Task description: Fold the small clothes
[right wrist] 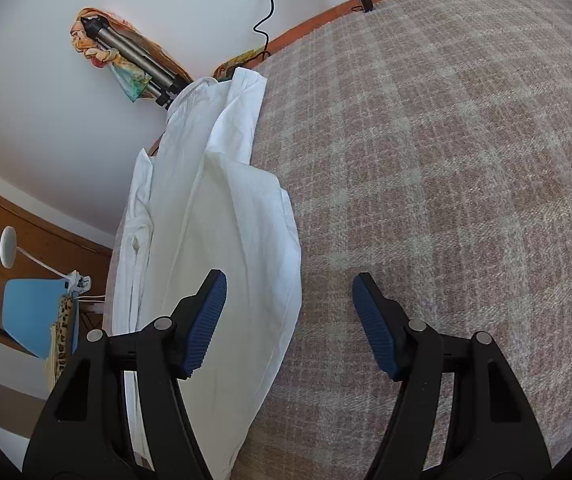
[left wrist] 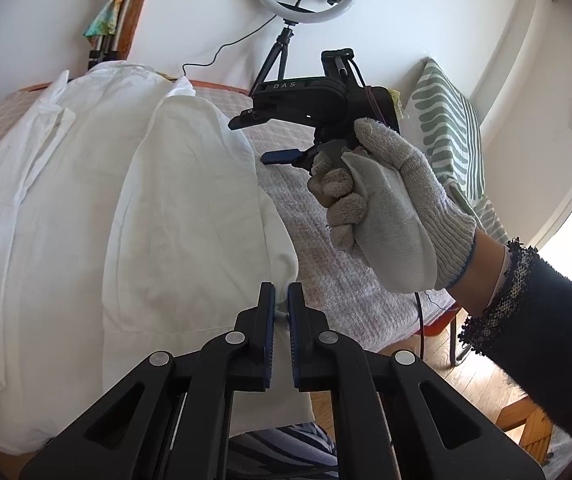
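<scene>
Two claws, two jobs: left claw (left wrist: 281,300) pinches the white shirt (left wrist: 133,200) hem at lower centre, right claw (right wrist: 290,308) hangs wide open, empty. Best carry that hem straight over, keeping edges aligned.

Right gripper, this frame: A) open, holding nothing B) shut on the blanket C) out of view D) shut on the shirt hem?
A. In its own wrist view the right gripper has its jaws spread wide, with white shirt and plaid blanket visible between them, nothing pinched. The left gripper is the one closed on the shirt's edge.
</scene>
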{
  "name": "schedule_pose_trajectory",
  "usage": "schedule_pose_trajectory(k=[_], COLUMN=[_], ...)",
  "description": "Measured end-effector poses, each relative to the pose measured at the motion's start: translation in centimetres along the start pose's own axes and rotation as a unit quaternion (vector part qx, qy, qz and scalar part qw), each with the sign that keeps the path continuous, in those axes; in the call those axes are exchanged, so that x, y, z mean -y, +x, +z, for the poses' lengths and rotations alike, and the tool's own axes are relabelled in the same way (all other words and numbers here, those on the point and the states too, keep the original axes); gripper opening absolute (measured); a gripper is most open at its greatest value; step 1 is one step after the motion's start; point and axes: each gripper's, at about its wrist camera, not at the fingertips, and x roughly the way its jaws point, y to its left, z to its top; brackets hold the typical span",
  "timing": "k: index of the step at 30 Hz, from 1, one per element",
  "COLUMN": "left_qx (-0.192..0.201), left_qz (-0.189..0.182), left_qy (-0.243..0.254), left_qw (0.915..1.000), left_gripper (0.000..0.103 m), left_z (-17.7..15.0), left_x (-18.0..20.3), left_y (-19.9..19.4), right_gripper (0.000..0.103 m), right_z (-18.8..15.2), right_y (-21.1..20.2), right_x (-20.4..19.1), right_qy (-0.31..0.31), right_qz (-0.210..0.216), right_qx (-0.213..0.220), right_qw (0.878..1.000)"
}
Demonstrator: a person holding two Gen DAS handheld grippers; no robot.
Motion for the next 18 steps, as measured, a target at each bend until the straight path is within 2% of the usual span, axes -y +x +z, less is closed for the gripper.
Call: schedule_pose_trajectory(k=[4, 5, 6, 8, 12, 15, 18], left_qx=[0.004, 0.005, 0.008, 0.014, 0.028, 0.04, 0.048], left_qz=[-0.011, -0.013, -0.014, -0.019, -0.035, -0.044, -0.051], left_qy=[-0.013, -0.014, -0.016, -0.027, -0.059, -0.082, -0.104], left_qw=[0.9999, 0.9998, 0.9997, 0.9994, 0.9973, 0.9949, 0.9921], left_gripper=[0.005, 0.005, 0.005, 0.005, 0.005, 0.005, 0.005], left_z=[0.3, 0.4, 0.4, 0.3, 0.1, -0.2, -0.4], left_x=[-0.4, -0.5, -0.8, -1.2, -2.5, -3.5, -4.9], left_y=[-0.2, -0.2, -0.3, -0.9, -2.2, -3.4, -4.3], right_gripper=[0.065, 0.056, 0.035, 0.008, 0.007, 0.006, 0.006], right_z=[0.6, 0.6, 0.7, 0.8, 1.0, 1.0, 0.6], right_y=[1.6, 1.9, 2.3, 2.8, 2.2, 1.9, 2.4], right_x=[-1.7, -2.2, -2.7, -3.5, -6.0, -8.4, -11.7], right_qy=[-0.002, -0.009, -0.015, -0.015, -0.032, -0.067, -0.126], right_qz=[0.028, 0.025, 0.021, 0.007, -0.001, -0.034, -0.08], right_qx=[-0.01, -0.015, -0.023, -0.034, -0.026, -0.023, -0.021], right_qw=[1.0, 1.0, 0.999, 0.999, 0.999, 0.997, 0.989])
